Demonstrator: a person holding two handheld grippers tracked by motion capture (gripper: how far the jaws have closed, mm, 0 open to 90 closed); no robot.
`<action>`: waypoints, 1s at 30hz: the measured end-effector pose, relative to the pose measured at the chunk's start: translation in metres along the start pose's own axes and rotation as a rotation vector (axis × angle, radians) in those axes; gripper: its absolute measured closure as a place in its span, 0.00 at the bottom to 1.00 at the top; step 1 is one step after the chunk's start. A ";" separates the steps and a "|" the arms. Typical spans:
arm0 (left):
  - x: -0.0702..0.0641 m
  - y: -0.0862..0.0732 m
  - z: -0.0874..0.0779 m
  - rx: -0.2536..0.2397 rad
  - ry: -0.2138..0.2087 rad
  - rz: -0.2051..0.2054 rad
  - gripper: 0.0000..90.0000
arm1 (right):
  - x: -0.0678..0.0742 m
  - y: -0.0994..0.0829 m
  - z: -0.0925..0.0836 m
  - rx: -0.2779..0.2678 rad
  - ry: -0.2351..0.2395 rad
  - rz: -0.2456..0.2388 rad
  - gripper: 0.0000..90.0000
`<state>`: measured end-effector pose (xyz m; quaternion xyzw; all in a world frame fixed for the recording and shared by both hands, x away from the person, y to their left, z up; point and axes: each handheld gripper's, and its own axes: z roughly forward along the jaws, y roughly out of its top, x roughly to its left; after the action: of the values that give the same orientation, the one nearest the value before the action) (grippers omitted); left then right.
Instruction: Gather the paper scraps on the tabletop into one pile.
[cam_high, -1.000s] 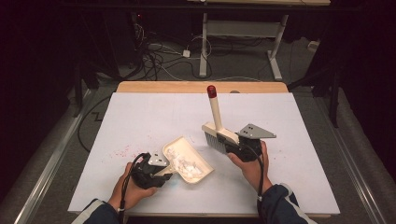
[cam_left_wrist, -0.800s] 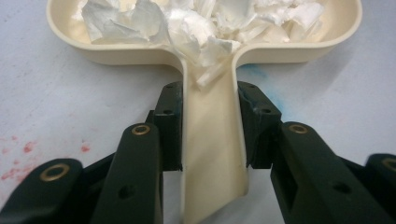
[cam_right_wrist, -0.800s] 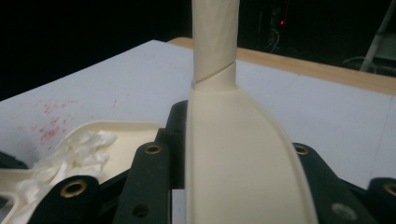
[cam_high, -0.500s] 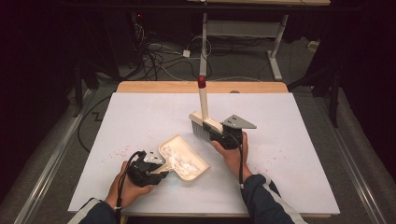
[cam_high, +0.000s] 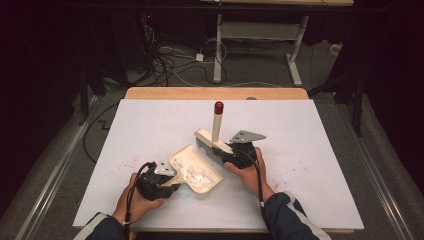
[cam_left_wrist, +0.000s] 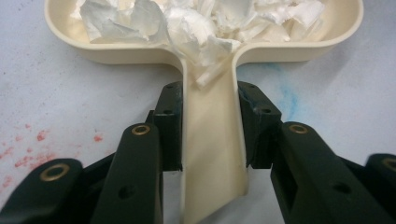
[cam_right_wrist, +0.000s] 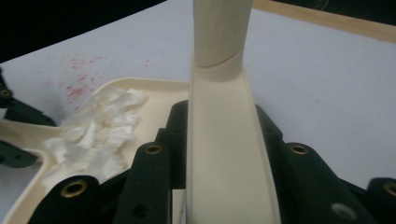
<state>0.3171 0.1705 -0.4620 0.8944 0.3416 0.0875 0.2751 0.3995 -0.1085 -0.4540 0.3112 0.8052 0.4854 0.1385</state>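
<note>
A cream dustpan (cam_high: 197, 170) lies on the white table, holding several torn white paper scraps (cam_high: 192, 173) (cam_left_wrist: 196, 23) (cam_right_wrist: 100, 126). My left gripper (cam_high: 165, 181) (cam_left_wrist: 210, 126) is shut on the dustpan's handle (cam_left_wrist: 212, 154). A cream hand brush (cam_high: 212, 142) with grey bristles and a red-tipped handle (cam_high: 218, 107) stands at the pan's far right rim. My right gripper (cam_high: 235, 155) (cam_right_wrist: 219, 154) is shut on the brush's handle (cam_right_wrist: 224, 140), bristles down beside the pan.
The white table (cam_high: 310, 150) has red speckles (cam_high: 127, 162) left of the pan and a faint blue smear (cam_left_wrist: 285, 98) near the handle. A wooden strip (cam_high: 215, 93) runs along the far edge. Cables and desk legs lie on the floor beyond.
The brush has shifted back right and more upright after swinging left toward the pan. The dustpan and left gripper have held nearly still.
</note>
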 end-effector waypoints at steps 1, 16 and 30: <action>0.000 0.000 0.000 -0.001 -0.001 0.000 0.70 | 0.003 0.001 0.000 0.008 0.012 -0.004 0.75; 0.000 -0.001 -0.002 0.002 0.000 0.002 0.70 | 0.018 0.016 -0.031 -0.067 0.064 -0.021 0.75; 0.001 -0.002 -0.005 0.013 -0.001 0.003 0.70 | 0.010 0.002 -0.026 0.019 -0.146 -0.120 0.75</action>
<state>0.3155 0.1746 -0.4589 0.8967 0.3407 0.0851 0.2696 0.3791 -0.1192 -0.4389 0.2983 0.8147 0.4448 0.2225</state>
